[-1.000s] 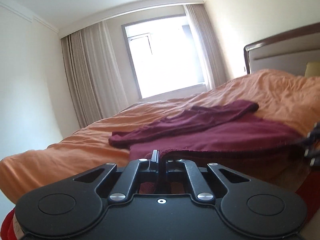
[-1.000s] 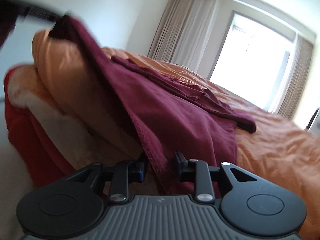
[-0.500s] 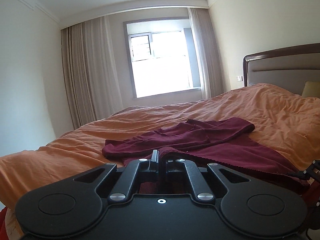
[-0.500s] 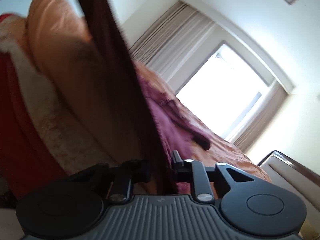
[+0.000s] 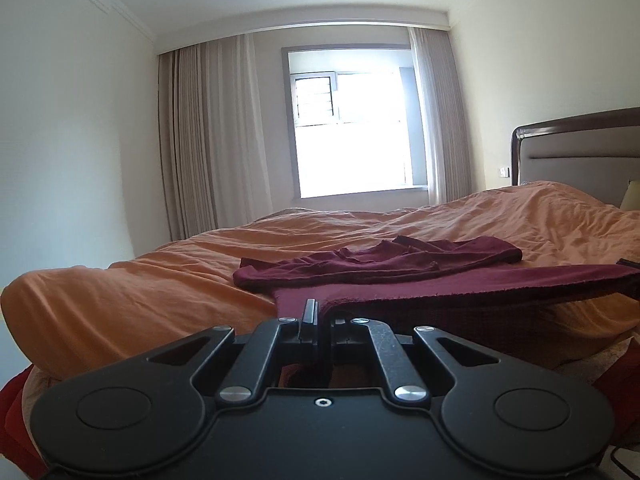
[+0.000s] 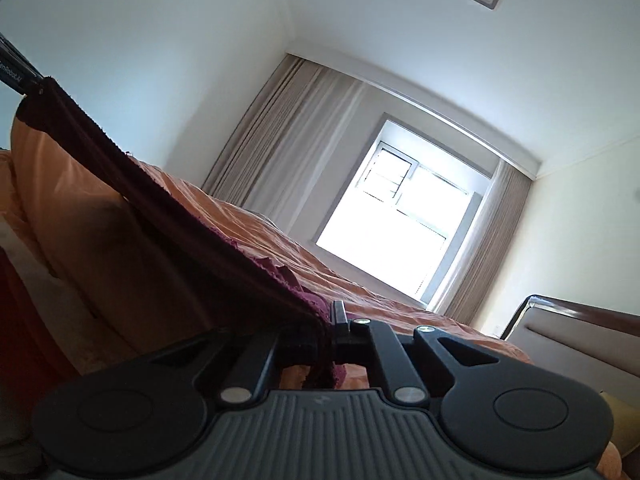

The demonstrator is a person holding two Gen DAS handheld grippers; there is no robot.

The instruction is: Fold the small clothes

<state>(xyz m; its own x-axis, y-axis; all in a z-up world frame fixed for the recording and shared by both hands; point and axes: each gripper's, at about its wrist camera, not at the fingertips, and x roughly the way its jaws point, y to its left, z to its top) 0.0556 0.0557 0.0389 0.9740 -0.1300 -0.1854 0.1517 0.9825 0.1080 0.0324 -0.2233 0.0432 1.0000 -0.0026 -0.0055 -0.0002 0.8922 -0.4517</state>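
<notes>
One maroon garment [image 5: 400, 272], one orange duvet [image 5: 160, 280], one window [image 5: 352, 140], two curtains [image 5: 212, 140], one headboard [image 5: 580, 152]

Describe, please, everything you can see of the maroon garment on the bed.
The maroon garment is a soft, matte, dark red cloth with a rough near hem. Its far part lies crumpled in folds on the orange duvet; the near hem is pulled taut in a straight line. The left gripper is shut on one corner, the right gripper on the other, with cloth bunched between its fingers. In the right wrist view the hem runs as a shadowed band up to the left gripper.
</notes>
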